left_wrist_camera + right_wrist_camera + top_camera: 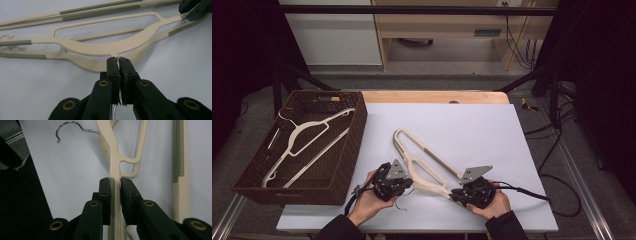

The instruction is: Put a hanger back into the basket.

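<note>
Two cream plastic hangers (422,167) lie stacked on the white mat, their arms reaching toward the far left. In the left gripper view, the upper hanger (105,47) lies across the frame. My left gripper (118,61) is shut on the thin metal hook wire where it leaves the hanger's middle. In the high view that gripper (408,184) sits at the hanger's near left side. My right gripper (115,182) is shut on the end of one hanger arm (113,157), with the metal hook (67,127) farther off. In the high view the right gripper (455,192) is at the hanger's near right end.
A dark woven basket (357,145) stands at the table's left with another cream hanger (307,135) inside. The white mat (477,125) covers the table top. The second hanger's ribbed arm (178,157) lies beside the gripped one.
</note>
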Tool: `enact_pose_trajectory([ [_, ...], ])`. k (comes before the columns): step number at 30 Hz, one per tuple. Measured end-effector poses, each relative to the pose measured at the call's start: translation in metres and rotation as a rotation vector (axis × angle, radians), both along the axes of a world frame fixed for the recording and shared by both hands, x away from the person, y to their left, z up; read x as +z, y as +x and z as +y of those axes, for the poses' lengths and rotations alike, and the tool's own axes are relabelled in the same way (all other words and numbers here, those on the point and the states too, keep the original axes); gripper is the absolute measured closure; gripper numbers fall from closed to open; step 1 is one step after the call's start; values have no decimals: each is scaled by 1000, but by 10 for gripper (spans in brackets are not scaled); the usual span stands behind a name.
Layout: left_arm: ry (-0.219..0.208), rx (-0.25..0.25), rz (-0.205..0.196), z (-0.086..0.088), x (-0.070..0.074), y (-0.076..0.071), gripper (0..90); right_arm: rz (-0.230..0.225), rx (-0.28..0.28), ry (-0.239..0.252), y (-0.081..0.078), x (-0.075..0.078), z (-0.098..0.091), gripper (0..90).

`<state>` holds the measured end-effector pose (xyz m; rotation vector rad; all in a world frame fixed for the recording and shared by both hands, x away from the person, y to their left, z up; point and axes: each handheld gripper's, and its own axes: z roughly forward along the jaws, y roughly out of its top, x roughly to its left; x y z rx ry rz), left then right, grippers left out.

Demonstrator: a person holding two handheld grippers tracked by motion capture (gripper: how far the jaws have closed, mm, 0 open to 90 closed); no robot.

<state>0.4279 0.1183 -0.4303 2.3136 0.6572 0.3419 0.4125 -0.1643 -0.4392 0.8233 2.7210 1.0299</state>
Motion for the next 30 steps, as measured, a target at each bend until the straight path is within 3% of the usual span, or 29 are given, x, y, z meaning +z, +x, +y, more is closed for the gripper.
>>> enact_pose_trajectory([
  [6,66,-11,-39,-6,7,-4,875,1,4,2,-1,1,0,793],
  [12,91,-17,-30,-11,12,-7,876,-48,2,68,-2,7,-2,713],
  [13,88,-18,-32,-13,13,-7,875,-98,-10,77,-4,11,0,653],
  [15,84,-21,-29,-15,14,-8,876,-120,-8,82,-6,13,2,611],
  [16,82,-25,-23,-16,16,-9,875,-162,-5,96,-8,17,7,528],
  [17,82,-25,-23,-16,16,-9,875,-162,-5,96,-8,17,7,528],
  [19,77,-24,-17,-17,17,-10,875,-213,-5,96,-10,20,16,472],
  [23,70,-25,-8,-17,17,-11,875,-234,-3,92,-10,20,25,460],
  [30,26,-10,15,-16,21,-11,875,-243,19,18,-5,2,45,462],
])
